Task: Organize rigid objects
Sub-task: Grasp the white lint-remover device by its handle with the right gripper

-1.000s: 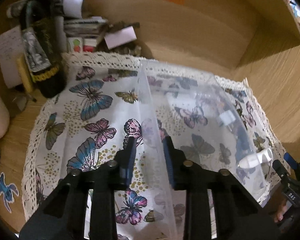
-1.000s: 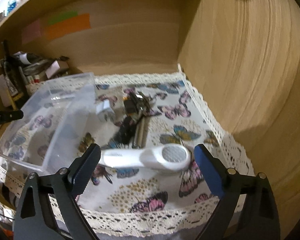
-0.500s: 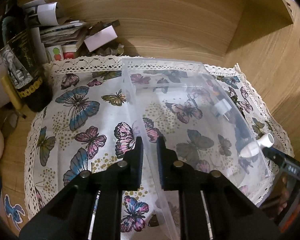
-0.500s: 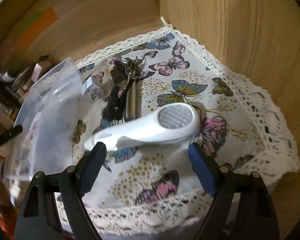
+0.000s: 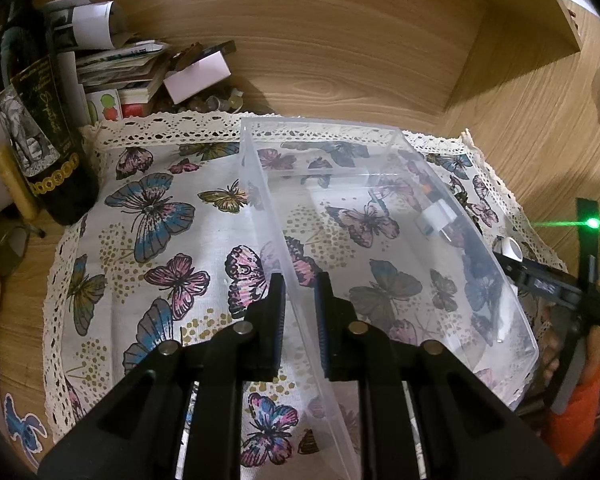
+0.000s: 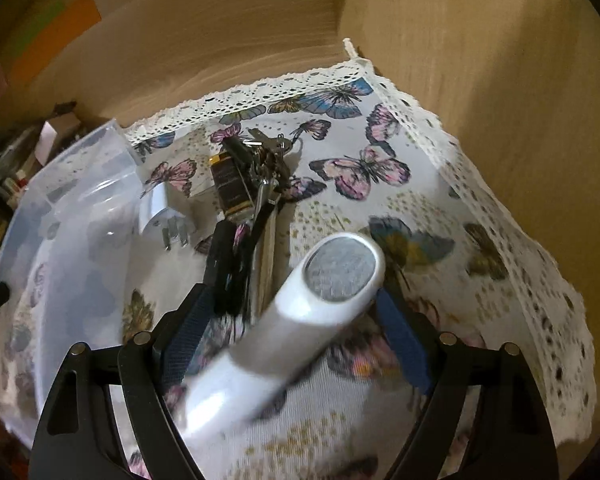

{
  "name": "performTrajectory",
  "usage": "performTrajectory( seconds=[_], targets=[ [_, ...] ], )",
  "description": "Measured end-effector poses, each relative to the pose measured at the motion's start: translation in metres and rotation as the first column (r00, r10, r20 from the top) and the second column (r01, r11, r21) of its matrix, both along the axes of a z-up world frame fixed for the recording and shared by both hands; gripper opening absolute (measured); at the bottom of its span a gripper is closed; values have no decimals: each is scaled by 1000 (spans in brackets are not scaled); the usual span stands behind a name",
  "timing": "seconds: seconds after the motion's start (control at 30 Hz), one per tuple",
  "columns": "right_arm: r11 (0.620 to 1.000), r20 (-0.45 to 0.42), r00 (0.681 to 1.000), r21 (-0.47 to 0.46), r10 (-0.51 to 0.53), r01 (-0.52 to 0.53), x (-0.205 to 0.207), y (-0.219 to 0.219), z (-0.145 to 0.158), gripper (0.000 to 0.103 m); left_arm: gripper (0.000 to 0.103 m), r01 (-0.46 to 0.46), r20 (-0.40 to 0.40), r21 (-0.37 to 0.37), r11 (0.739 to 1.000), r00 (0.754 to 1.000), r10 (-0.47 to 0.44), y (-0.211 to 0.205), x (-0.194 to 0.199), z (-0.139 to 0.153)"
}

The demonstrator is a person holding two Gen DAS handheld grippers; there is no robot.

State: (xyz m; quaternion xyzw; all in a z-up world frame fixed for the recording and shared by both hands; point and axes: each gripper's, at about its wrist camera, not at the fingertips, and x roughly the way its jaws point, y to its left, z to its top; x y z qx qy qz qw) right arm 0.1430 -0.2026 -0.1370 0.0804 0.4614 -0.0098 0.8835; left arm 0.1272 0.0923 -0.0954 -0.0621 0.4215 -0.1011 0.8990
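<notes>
Left gripper is clamped on the near-left wall of the clear plastic bin, one finger inside, one outside; bin sits on the butterfly cloth, right of centre. Right gripper has its jaws wide apart, straddling the white handheld device, which lies diagonally between them, round grey head far-right, handle toward the camera; frame is motion-blurred, can't tell if the pads touch it. Just beyond it: a bunch of keys with a dark fob, and a white plug adapter right beside the bin's right wall. Dark bottle and a paper stack stand far left, off the cloth.
</notes>
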Motion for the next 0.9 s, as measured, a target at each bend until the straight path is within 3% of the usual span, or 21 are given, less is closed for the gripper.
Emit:
performTrajectory(
  seconds=[0.17,0.4,0.53,0.57,0.6,0.9],
  targets=[
    [999,-4,999,2,-37,37,8,-9,-9,62,15,5,6,11,1000,1000,-5,-1,0,0],
    [999,-4,999,-29,-36,36,-8,-7,-7,59,15,8,10,12,1000,1000,-8,-2,-1,0],
    [998,41,999,-49,-31,33,-12,-4,-5,55,15,7,12,19,1000,1000,-7,-2,-2,0],
    [998,58,998,-56,-23,26,-16,-2,0,45,15,5,13,23,1000,1000,-5,-2,-2,0],
    [997,76,997,-68,-15,20,-19,-2,5,42,15,2,15,28,1000,1000,-3,-3,-2,0],
    [999,129,992,-37,6,-1,-23,-7,14,41,15,-16,28,61,998,999,14,-7,-4,0]
  ],
)
